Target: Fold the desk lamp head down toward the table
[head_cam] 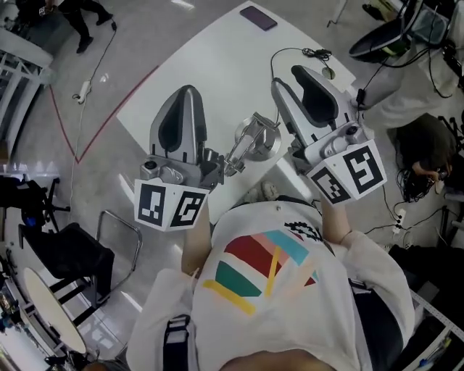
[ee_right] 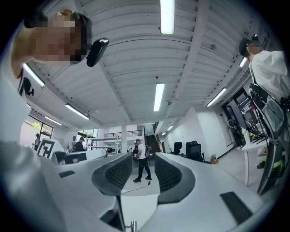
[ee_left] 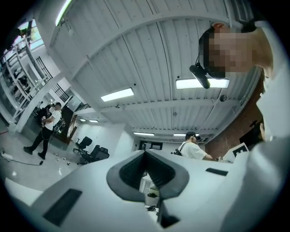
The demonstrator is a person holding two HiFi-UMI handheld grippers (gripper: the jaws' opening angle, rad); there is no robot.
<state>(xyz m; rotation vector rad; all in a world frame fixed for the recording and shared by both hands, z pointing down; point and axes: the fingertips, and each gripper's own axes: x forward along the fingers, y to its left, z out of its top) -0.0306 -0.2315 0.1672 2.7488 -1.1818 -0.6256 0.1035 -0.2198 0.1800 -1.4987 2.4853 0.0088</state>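
Observation:
The silver metal desk lamp [head_cam: 252, 142] stands on the white table [head_cam: 217, 65], seen in the head view between my two grippers and below them. Neither touches it. My left gripper [head_cam: 185, 90] is held up close to my chest, left of the lamp; in the left gripper view its jaws [ee_left: 145, 154] meet at the tips with nothing between them, aimed at the ceiling and the far room. My right gripper [head_cam: 291, 77] is raised right of the lamp; its jaws [ee_right: 139, 158] stand apart and empty, a walking person showing through the gap.
A dark phone [head_cam: 258, 17] lies at the table's far end and a black cable [head_cam: 304, 52] runs near the right gripper. A black chair [head_cam: 72, 253] stands at the left. A person [head_cam: 428, 152] sits low at the right among cables.

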